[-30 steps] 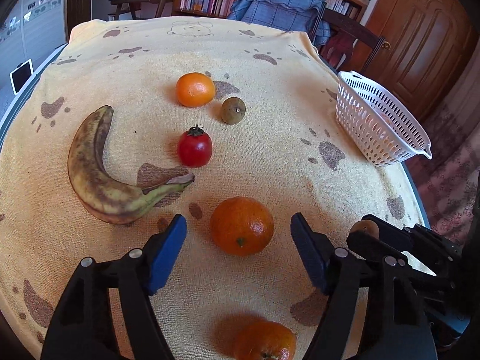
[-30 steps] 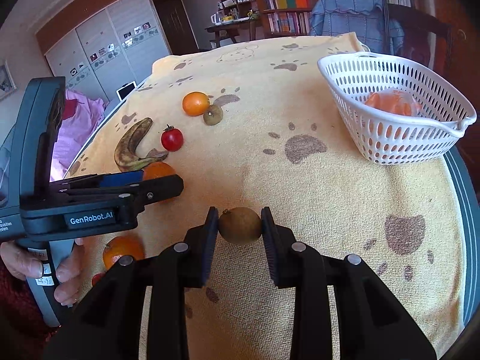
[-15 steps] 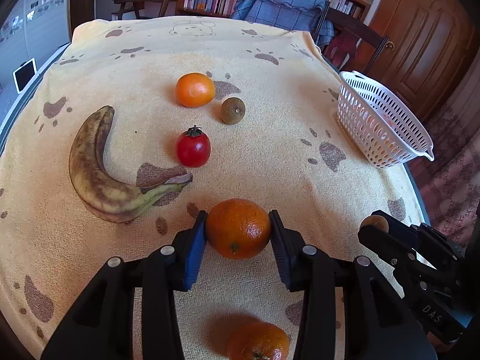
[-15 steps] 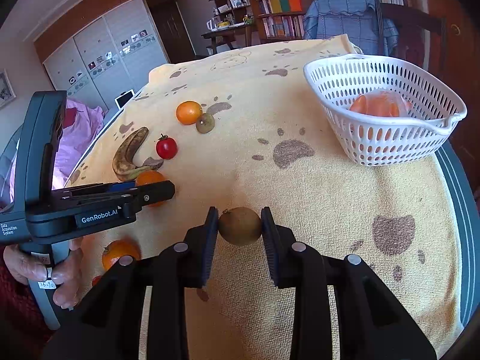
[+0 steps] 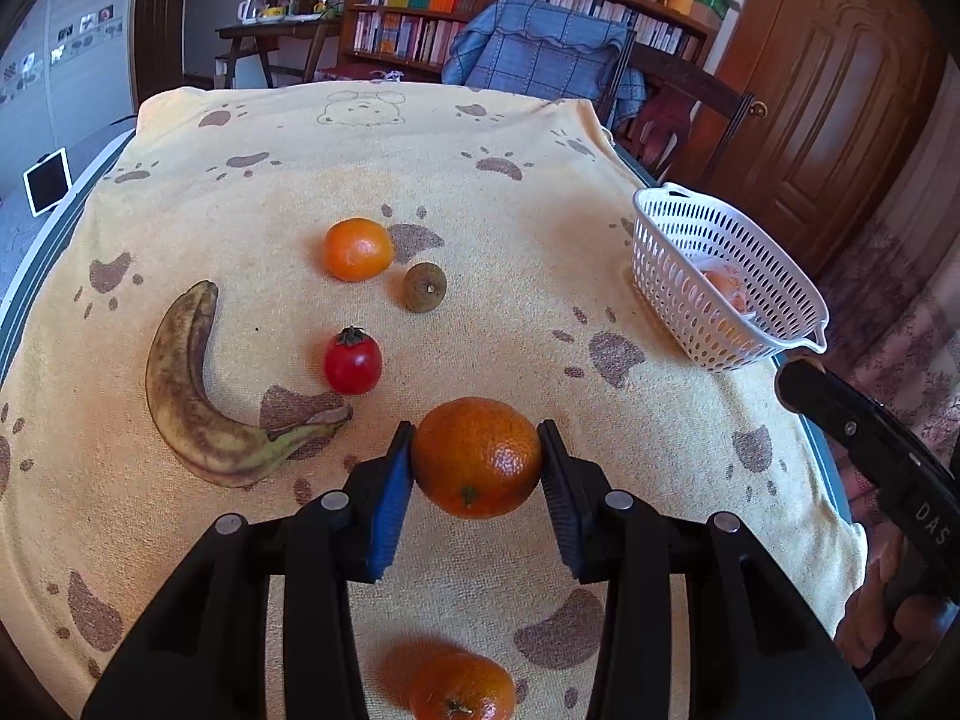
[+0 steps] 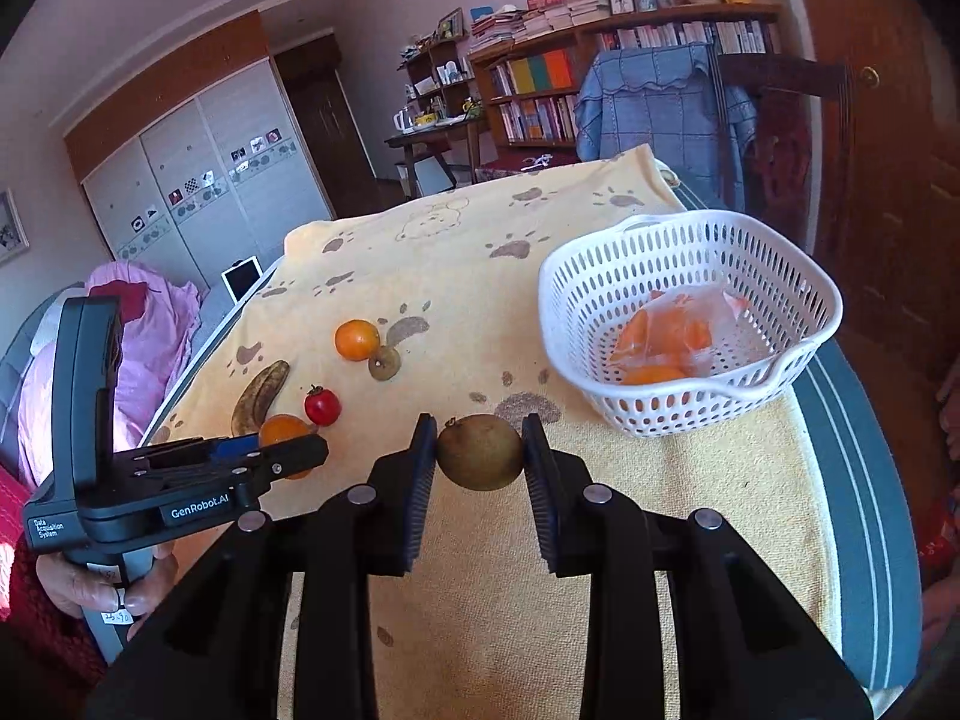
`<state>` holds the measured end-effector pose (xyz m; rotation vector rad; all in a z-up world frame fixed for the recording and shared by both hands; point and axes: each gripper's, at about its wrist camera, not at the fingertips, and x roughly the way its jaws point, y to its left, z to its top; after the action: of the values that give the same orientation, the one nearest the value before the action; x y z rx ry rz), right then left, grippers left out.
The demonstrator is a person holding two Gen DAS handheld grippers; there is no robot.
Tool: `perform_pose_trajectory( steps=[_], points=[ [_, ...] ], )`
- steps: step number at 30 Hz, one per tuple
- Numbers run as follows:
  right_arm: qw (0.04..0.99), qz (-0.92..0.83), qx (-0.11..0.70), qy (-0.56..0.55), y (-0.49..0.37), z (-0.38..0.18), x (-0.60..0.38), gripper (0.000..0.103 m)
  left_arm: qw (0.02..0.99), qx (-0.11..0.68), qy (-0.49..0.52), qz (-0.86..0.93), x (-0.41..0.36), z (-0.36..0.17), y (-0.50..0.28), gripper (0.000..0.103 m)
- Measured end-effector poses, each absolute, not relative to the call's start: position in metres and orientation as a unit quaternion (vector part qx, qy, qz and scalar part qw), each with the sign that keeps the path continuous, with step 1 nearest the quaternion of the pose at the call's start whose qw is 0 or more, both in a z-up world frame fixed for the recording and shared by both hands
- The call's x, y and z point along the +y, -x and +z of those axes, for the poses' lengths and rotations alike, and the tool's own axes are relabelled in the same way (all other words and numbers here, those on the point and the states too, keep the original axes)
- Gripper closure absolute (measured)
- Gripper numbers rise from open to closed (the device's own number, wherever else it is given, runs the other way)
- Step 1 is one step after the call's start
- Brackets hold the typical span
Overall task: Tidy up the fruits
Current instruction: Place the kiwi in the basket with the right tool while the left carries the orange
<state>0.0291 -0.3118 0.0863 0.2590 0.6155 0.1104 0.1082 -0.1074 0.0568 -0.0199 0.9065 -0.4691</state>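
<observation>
My left gripper (image 5: 477, 462) is shut on a large orange (image 5: 477, 456), held just above the yellow paw-print cloth (image 5: 522, 222). In the right wrist view my right gripper (image 6: 479, 453) is shut on a brown kiwi (image 6: 479, 451), lifted off the cloth in front of the white basket (image 6: 690, 408). On the cloth lie a spotted banana (image 5: 186, 396), a red tomato (image 5: 353, 361), a small orange (image 5: 358, 249), a second kiwi (image 5: 425, 287) and another orange (image 5: 462, 690) near the front edge. The left gripper (image 6: 264, 456) also shows at the left of the right wrist view.
The basket (image 5: 720, 276) stands at the cloth's right edge and holds a plastic bag of orange fruit (image 6: 672, 336). A chair with a blue blanket (image 5: 540, 54) stands behind the table. A person's hand (image 6: 102, 588) grips the left handle.
The left jaws closed on the large orange and lifted it slightly. The right gripper rose with the kiwi and swung toward the basket.
</observation>
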Motion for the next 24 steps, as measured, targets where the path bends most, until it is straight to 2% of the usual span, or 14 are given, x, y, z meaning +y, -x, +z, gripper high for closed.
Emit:
perform_pose_trajectory(
  steps=[7,15,16,18,20,24],
  points=[
    [0.954,0.002,0.266,-0.136,-0.036,0.105,-0.354,0.073,0.872,0.43,0.001,-0.232,-0.119,0.061,-0.11,0.062],
    [0.952,-0.056,0.262,-0.146,-0.054,0.096,-0.4,0.072,0.872,0.43,-0.008,-0.232,-0.129,0.062,-0.112,0.062],
    [0.951,-0.064,0.265,-0.149,-0.058,0.093,-0.406,0.07,0.872,0.43,-0.01,-0.233,-0.13,0.062,-0.112,0.062],
    [0.948,-0.073,0.264,-0.161,-0.06,0.089,-0.416,0.05,0.872,0.429,-0.013,-0.234,-0.133,0.062,-0.112,0.062],
    [0.948,-0.08,0.257,-0.17,-0.058,0.088,-0.423,0.042,0.872,0.429,-0.016,-0.234,-0.136,0.063,-0.113,0.062],
    [0.947,-0.085,0.252,-0.18,-0.051,0.085,-0.432,0.042,0.872,0.429,-0.018,-0.234,-0.142,0.064,-0.117,0.062]
  ],
)
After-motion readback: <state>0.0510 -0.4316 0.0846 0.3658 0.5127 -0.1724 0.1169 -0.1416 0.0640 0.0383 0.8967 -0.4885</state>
